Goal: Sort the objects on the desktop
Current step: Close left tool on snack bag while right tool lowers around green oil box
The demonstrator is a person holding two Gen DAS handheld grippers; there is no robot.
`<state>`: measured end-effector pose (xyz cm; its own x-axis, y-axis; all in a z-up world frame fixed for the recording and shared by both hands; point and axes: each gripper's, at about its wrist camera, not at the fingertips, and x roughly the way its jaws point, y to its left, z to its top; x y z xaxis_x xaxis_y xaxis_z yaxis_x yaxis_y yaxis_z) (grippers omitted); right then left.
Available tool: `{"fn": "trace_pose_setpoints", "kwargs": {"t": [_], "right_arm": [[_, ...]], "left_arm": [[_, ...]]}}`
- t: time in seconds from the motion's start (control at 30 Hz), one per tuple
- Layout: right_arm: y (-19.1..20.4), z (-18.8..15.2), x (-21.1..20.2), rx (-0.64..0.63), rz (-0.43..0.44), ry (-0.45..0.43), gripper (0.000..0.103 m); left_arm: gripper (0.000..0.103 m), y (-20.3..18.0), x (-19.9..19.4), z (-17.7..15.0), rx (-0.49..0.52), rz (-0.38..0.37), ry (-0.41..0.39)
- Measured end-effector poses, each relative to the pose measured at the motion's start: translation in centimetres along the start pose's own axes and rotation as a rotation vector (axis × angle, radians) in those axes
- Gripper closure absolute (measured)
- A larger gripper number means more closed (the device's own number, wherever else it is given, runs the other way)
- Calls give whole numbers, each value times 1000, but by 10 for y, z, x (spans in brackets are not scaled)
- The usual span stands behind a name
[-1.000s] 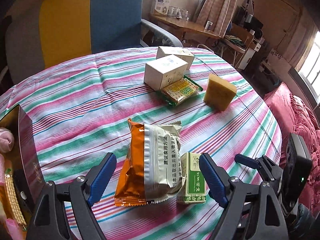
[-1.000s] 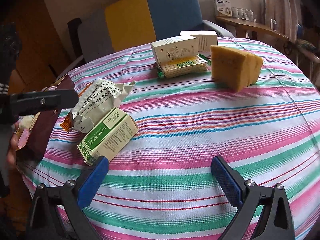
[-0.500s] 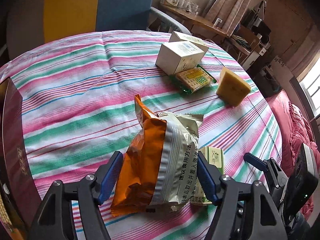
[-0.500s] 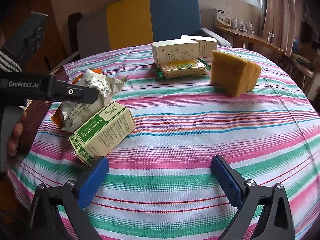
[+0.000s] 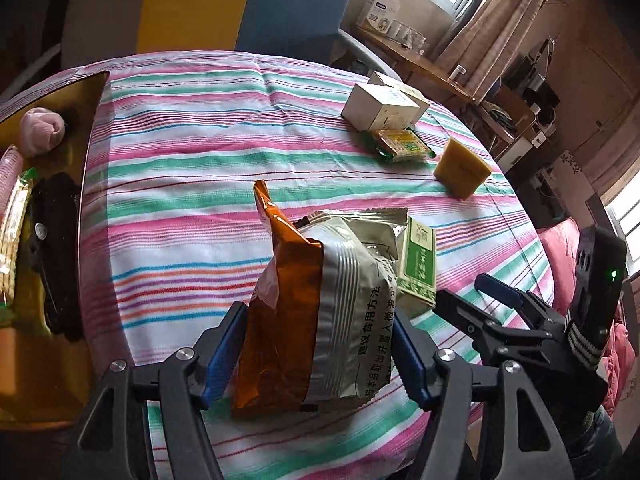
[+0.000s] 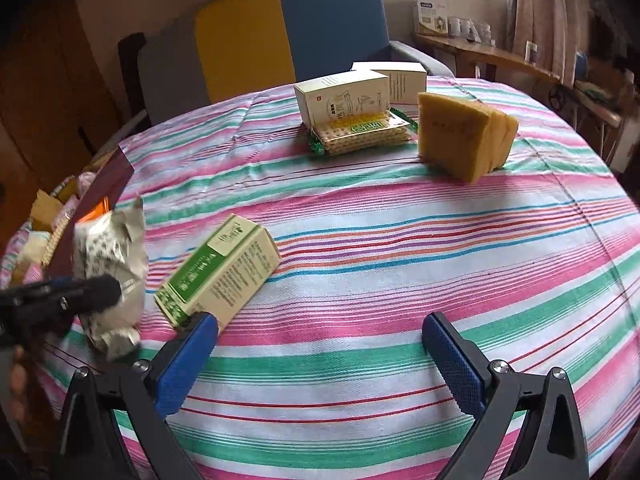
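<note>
Snack packet (image 5: 320,320), orange and silver foil, stood tilted at lower centre of the left wrist view, lifted at its near end between the blue pads (image 5: 224,356) of the left hand-held gripper (image 5: 316,360). The jaws were closing at about half width, and both pads appeared to press the packet's sides, which bulged and creased between them. The packet looked light, soft and air-filled; the film was judged slippery and the contents possibly brittle, so a moderate squeeze across the lower body, not on the crimped top seam, seemed the safer hold. Too hard a pinch could crush what is inside; too light a one could let the foil slide.

Green-and-white carton (image 6: 220,272) lay on its side just right of the packet, touching or nearly touching it; stiff, flat-faced card, easily gripped across its narrow faces.

Right hand-held gripper (image 6: 320,356) hovered wide open over the striped cloth of the bench (image 6: 400,240), holding nothing, its left pad just beside the carton's near corner.

At upper centre of the right wrist view stood two white boxes (image 6: 344,96), a cracker pack (image 6: 364,132) lying against the nearer one, and a yellow sponge (image 6: 460,136), soft and compressible, apart to their right.

A dark box (image 5: 48,184) at the left edge of the left wrist view already held several items.
</note>
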<state>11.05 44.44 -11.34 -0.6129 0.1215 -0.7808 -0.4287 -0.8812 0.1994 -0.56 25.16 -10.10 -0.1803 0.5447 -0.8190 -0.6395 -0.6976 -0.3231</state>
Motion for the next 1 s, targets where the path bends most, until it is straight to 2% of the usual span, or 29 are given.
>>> {"fn": "trace_pose_setpoints", "kwargs": {"t": [0.2,0.4,0.5,0.63,0.77,0.9,1.0], "right_arm": [[31,6,-1,-25,22,6,2],[39,30,7,17,29,4,7],[44,44,19,14,-6,29,8],[48,49,38,-16,-62,104,10],[39,44,36,-95,-107,150,9],[15,37,18,-155,-147,145,9],[-7,32,-3,-98,-87,99,9]], "left_arm": [[33,-3,-3,-8,21,13,-2],[32,-1,-1,-9,15,7,-2],[32,1,-1,-9,1,4,1],[31,1,0,-11,0,-2,10],[23,0,5,-13,8,-9,36],[25,-2,7,-15,18,0,38],[25,-3,7,-15,23,3,34]]}}
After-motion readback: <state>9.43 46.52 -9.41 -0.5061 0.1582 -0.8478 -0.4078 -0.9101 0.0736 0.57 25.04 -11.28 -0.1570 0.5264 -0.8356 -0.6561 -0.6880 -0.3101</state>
